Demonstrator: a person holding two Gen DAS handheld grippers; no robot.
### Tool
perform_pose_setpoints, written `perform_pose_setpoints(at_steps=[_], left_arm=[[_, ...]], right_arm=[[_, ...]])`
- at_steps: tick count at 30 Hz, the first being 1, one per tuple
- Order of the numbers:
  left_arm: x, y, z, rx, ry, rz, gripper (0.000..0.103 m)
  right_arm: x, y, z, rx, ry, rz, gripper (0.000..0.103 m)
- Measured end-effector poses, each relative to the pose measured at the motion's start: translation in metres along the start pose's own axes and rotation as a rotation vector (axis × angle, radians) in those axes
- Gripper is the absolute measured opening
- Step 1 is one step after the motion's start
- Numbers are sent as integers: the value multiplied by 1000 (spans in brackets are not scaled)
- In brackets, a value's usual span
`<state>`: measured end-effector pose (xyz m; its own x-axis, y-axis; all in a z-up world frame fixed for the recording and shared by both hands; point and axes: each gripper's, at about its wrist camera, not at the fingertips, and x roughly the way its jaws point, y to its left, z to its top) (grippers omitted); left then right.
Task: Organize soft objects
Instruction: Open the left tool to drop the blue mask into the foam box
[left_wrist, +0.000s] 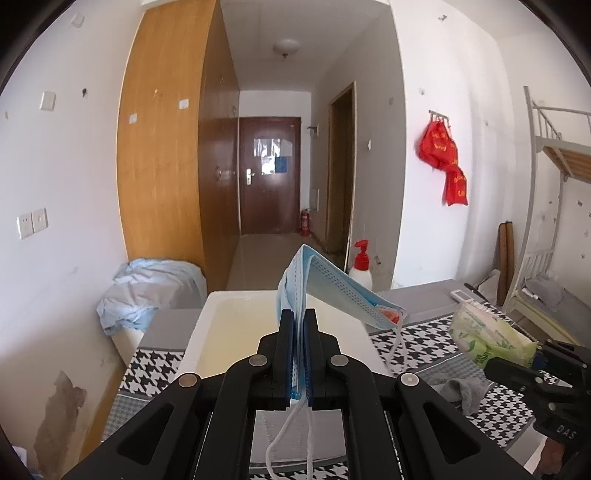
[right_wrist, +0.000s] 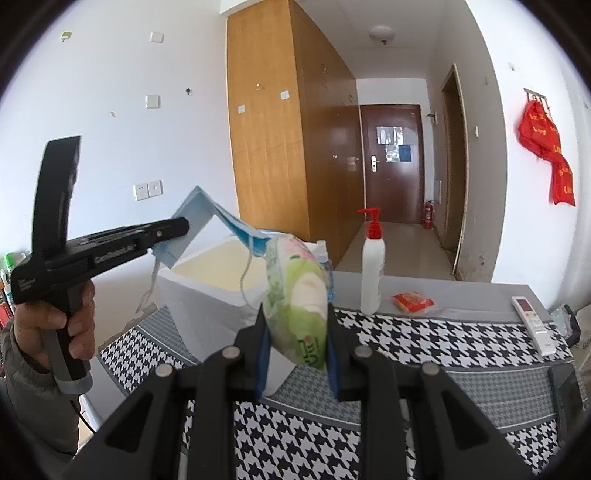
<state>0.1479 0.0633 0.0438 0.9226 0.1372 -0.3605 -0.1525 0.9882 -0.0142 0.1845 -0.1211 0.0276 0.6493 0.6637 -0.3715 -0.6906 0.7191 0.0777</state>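
Left gripper pinches face mask above houndstooth cloth.

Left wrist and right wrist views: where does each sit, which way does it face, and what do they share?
Left wrist: on the left gripper, facing the corridor door; jaws shut on a blue face mask; right gripper at the edge.
Right wrist: on the right gripper, facing the same way; jaws grip a green tissue pack; the left hand shows.
Shared: white foam box, mask, tissue pack.
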Motion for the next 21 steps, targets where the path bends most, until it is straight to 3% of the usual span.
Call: perform_pose_setpoints(at_steps=[21], left_arm=[[62, 36, 9, -58, 148, 57, 5]], right_arm=[[23, 9, 5, -12, 37, -14, 30]])
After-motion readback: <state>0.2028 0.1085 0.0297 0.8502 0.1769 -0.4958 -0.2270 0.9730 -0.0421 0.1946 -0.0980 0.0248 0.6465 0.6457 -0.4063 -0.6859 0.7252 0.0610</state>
